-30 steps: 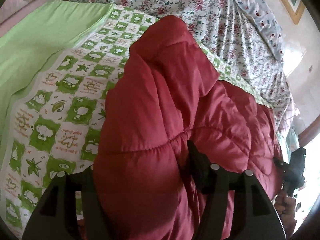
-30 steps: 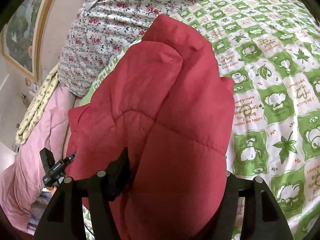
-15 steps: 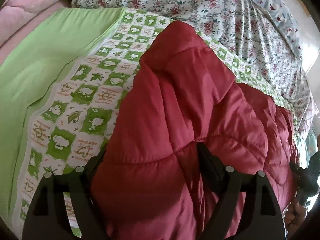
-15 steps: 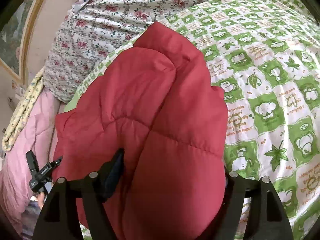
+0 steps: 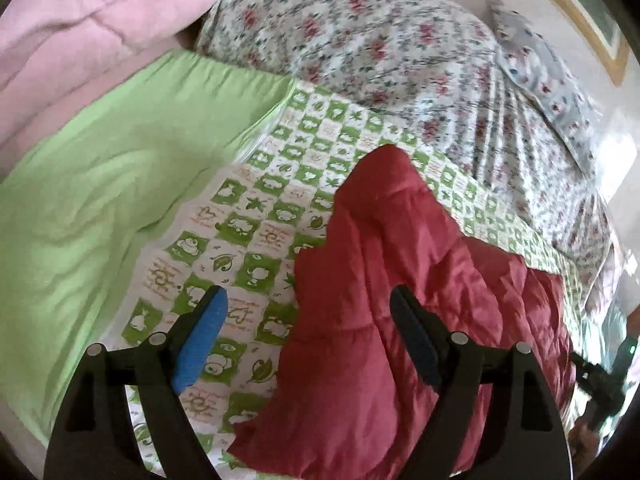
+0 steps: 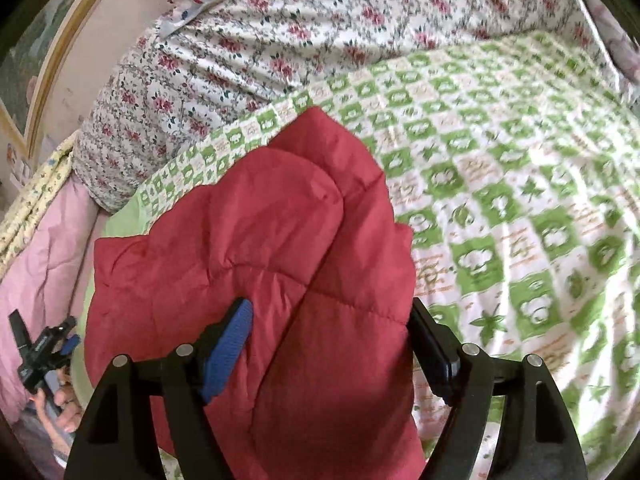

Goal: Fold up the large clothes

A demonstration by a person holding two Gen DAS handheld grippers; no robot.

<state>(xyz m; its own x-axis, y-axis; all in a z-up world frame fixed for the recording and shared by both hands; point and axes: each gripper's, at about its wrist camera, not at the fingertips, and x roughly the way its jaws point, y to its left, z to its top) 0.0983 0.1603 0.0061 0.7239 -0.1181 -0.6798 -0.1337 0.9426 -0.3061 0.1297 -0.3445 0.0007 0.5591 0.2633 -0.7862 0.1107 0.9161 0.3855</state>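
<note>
Left hand-held gripper [image 5: 306, 336] spread wide, red quilted jacket [image 5: 400, 320] on green-checked blanket [image 5: 256, 216]

Soft daylight, motion blur, fisheye bending with dark vignetted corners

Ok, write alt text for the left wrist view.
The open left gripper hangs over a folded red quilted jacket lying on a green-and-white patterned bedsheet. A floral duvet lies beyond, and a plain green sheet to the left.

The quilted jacket [image 6: 280, 280] lay folded on the patterned bedsheet [image 6: 500, 184], near the bed's edge. Behind it stood a floral duvet [image 6: 300, 36], with a pillow [image 5: 536, 64] beyond. A plain sheet [image 5: 100, 184] lay left of the jacket in the left wrist view.
</note>
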